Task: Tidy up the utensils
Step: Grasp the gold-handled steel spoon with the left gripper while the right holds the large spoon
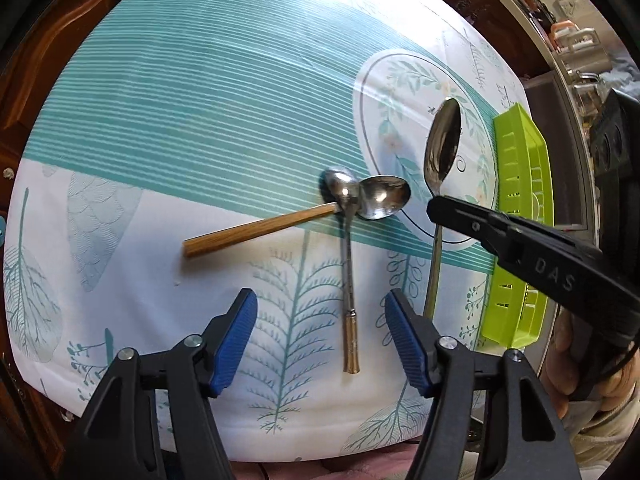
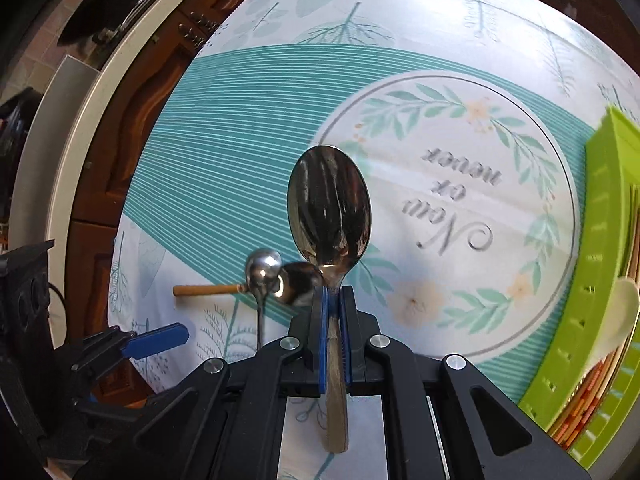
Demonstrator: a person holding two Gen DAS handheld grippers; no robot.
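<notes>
Left wrist view: my left gripper (image 1: 320, 336) hangs above the leaf-print tablecloth (image 1: 168, 128) w/ blue pads (image 1: 236, 336) spread wide, holding nothing. Directly ahead, a slim steel spoon w/ brass-coloured handle (image 1: 349, 292) lies lengthwise; its bowl sits under or against the bowl of a wood-handled steel spoon (image 1: 288, 220). Which bowl is on top I can't say for certain. To the right, the right gripper (image 1: 444, 204) carries a large polished steel tablespoon (image 1: 442, 148), lifted off the cloth, bowl pointing away. The lime-green slotted plastic tray (image 1: 520, 220) sits at the table's right edge, just beyond.

Right wrist view: right gripper (image 2: 335, 312) pressed together, pinching the tablespoon (image 2: 329, 208) at the neck just below the bowl; handle runs back between the fingers. Green tray (image 2: 600, 264) is to the right, already holding utensils, incl. a pale spoon-like piece; details blurred.

Assessment: step in hand is transfer of the tablespoon to the tray. Recommend swinging right, keeping the spoon level, aligning it w/ the tray's long axis, lowering till the handle touches inside, then releasing. The neck grip leaves the handle hanging long behind, so it could pivot; move slowly. Two spoons remain on the cloth.
</notes>
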